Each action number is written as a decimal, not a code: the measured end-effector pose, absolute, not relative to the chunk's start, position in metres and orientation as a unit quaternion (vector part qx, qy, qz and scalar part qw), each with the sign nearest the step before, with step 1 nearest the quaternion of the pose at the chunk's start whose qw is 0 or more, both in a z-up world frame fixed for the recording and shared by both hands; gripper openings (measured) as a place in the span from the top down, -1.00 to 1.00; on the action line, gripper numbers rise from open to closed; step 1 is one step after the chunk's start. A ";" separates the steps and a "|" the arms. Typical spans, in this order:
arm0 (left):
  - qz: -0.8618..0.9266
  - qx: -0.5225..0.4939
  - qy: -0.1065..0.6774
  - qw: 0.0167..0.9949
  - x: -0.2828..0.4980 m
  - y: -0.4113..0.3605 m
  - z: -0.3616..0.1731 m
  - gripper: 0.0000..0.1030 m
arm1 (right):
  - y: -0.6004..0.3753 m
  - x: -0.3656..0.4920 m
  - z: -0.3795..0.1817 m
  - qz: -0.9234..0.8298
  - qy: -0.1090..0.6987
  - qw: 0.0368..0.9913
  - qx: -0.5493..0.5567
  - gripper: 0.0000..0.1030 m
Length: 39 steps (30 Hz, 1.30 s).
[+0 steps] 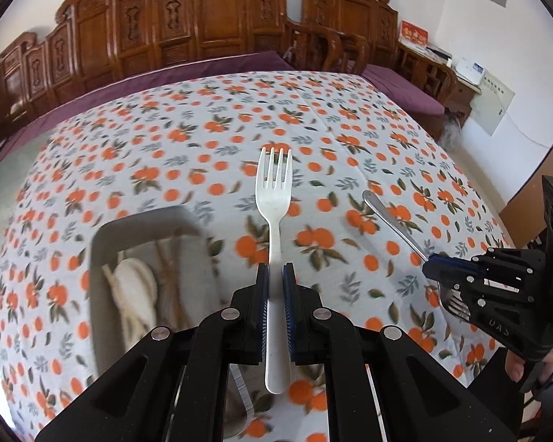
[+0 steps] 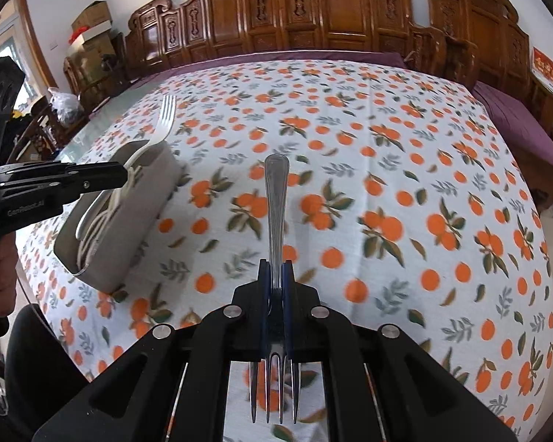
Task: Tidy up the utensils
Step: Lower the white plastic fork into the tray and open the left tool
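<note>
My left gripper (image 1: 275, 269) is shut on the handle of a white plastic fork (image 1: 274, 199), whose tines point away over the table. In the right wrist view the same gripper (image 2: 123, 176) comes in from the left, holding the white fork (image 2: 164, 118) above a grey tray (image 2: 143, 202). My right gripper (image 2: 275, 266) is shut on the neck of a metal fork (image 2: 276, 199), handle pointing away and tines toward the camera. The left wrist view shows that gripper (image 1: 429, 269) at the right with the metal fork (image 1: 387, 217). The grey tray (image 1: 98, 258) holds white spoons (image 1: 136, 287) and wooden chopsticks (image 1: 169, 276).
An orange-print tablecloth (image 2: 387, 184) covers the table. Carved wooden benches (image 1: 202, 18) with purple cushions stand along its far side and right. Boxes (image 2: 92, 25) are stacked at the back left. A person's hand (image 2: 0, 269) grips the left tool.
</note>
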<state>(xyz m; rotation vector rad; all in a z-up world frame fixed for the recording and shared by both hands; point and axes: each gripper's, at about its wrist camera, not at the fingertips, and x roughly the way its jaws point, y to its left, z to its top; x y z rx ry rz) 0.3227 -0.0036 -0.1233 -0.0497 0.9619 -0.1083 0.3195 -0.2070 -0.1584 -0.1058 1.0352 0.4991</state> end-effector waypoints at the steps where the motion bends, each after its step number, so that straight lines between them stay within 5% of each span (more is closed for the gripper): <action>1: -0.050 -0.026 0.462 0.885 0.320 0.002 -0.124 0.86 | -0.203 0.319 -0.158 0.238 0.489 0.838 -0.051 0.84; 26: -0.007 -0.048 0.516 0.855 0.319 0.058 -0.183 0.86 | -0.135 0.316 -0.149 0.280 0.488 0.825 -0.063 0.84; 39: 0.000 -0.065 0.489 0.870 0.296 0.081 -0.156 0.83 | -0.099 0.313 -0.137 0.302 0.481 0.821 -0.064 0.84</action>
